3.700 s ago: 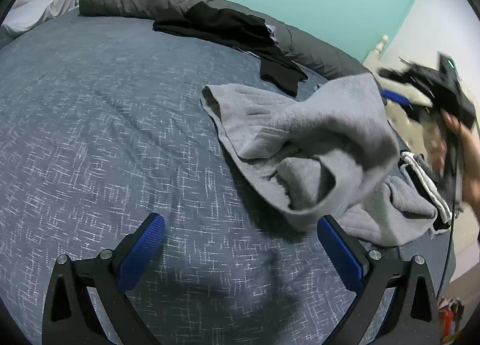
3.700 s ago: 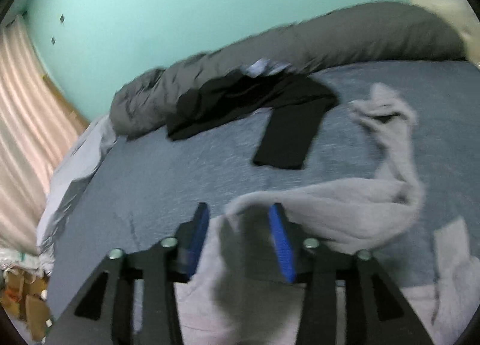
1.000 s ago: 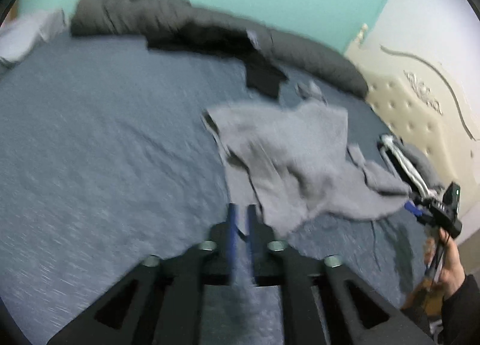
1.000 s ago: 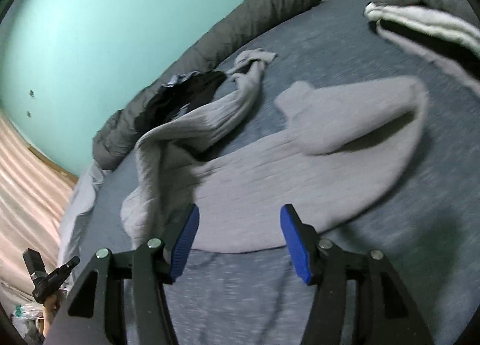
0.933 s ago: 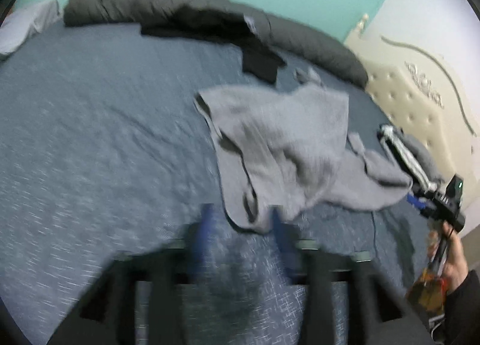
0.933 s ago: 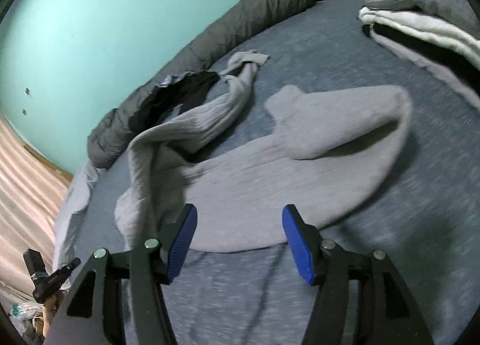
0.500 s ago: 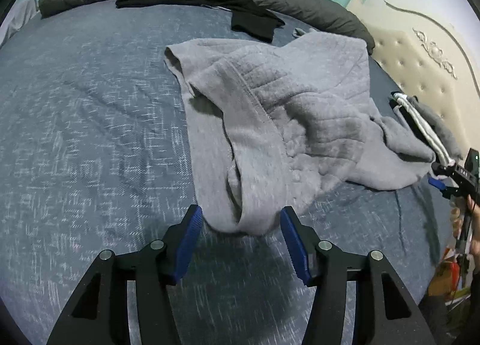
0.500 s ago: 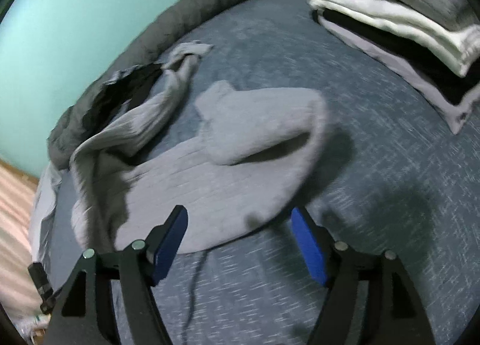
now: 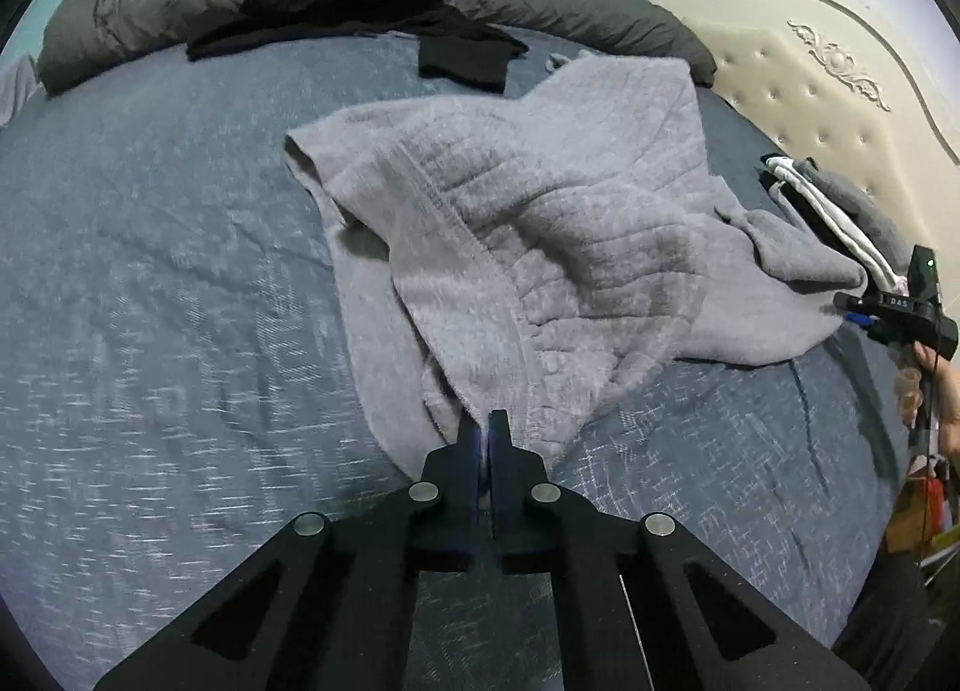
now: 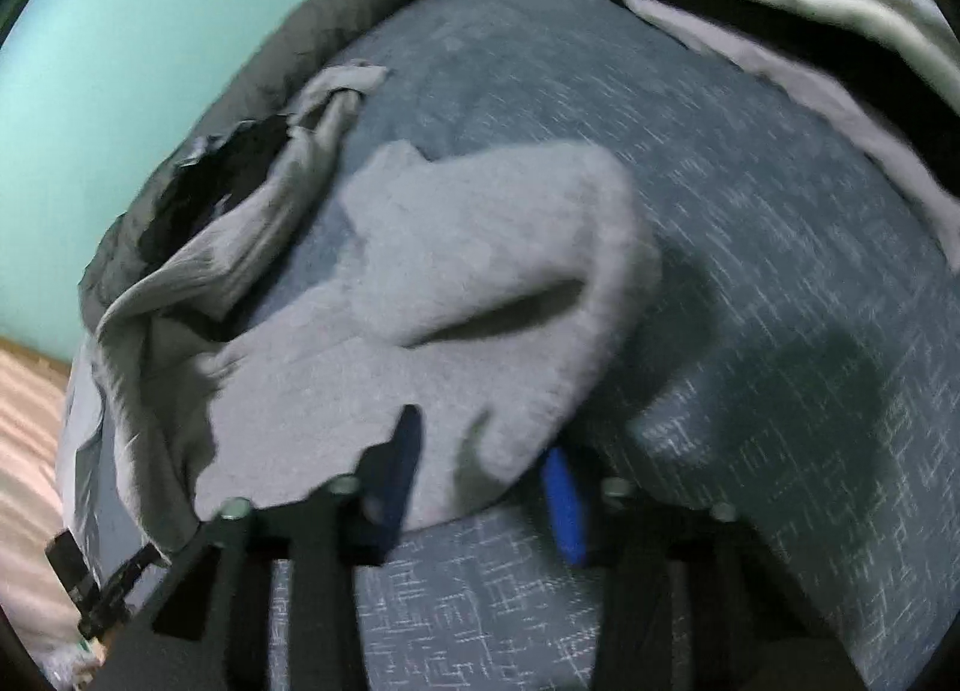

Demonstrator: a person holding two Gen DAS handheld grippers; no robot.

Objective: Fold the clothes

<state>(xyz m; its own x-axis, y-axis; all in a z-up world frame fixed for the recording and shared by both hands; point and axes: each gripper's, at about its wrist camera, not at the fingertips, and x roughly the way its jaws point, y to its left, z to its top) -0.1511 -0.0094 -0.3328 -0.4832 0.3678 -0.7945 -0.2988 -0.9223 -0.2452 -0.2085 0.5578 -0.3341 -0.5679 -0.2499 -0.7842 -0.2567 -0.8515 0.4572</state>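
The grey sweater (image 9: 540,223) lay rumpled mid-bed (image 9: 150,271). The left claw (image 9: 482,439) was clamped on its near hem; the right claw (image 10: 480,451) was closing, the sweater's edge between its blue pads.

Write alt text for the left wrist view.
The left gripper, fingers shut, pinches the near hem of a crumpled grey sweater lying on a blue-grey bed. Black clothes lie beyond it, folded clothes at right.

Grey ribbed-knit sweater (image 9: 540,223) sprawls rumpled mid-bed (image 9: 150,271), one sleeve trailing up towards the dark bolster (image 9: 570,0).
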